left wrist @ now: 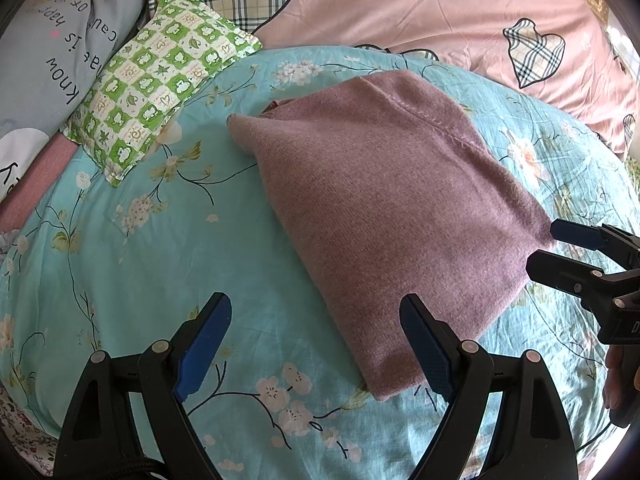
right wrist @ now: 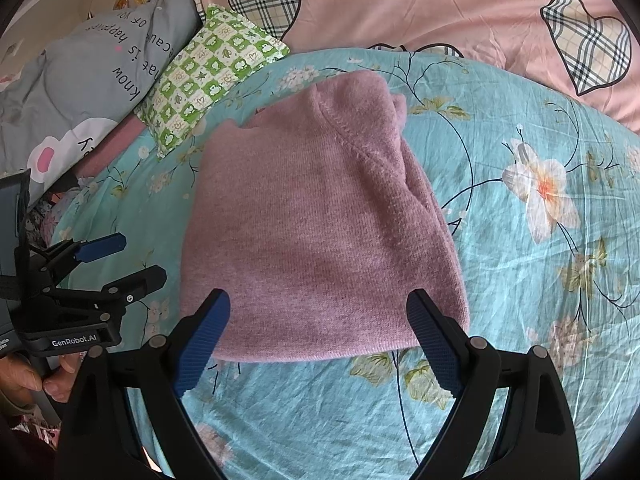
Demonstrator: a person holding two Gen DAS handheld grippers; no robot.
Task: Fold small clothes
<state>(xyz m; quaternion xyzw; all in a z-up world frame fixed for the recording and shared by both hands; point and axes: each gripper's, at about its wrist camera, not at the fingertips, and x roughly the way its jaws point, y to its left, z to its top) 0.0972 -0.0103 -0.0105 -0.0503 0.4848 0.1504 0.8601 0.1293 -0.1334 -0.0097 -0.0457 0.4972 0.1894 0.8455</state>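
On the turquoise floral sheet (left wrist: 132,264) lies one folded mauve knit garment (left wrist: 384,200) — a single compact bundle with a stitched seam running across its upper part, nothing resting on top of it. Two grippers are in view. The left gripper (left wrist: 316,344) hangs with its jaws spread wide, empty; its right finger overlaps the garment's near edge in the picture, though contact cannot be told. The right gripper (right wrist: 318,340) is likewise spread apart and holds nothing, its blue pads (right wrist: 204,344) just at the garment's near hem. Each gripper shows at the edge of the other's camera. Beyond the garment sits one green-and-white checked pillow (left wrist: 156,80), beside it one grey cushion (left wrist: 52,52) printed with words, and behind both — one pink quilt (left wrist: 400,4) with plaid hearts. Nothing lies between the grippers and the garment.
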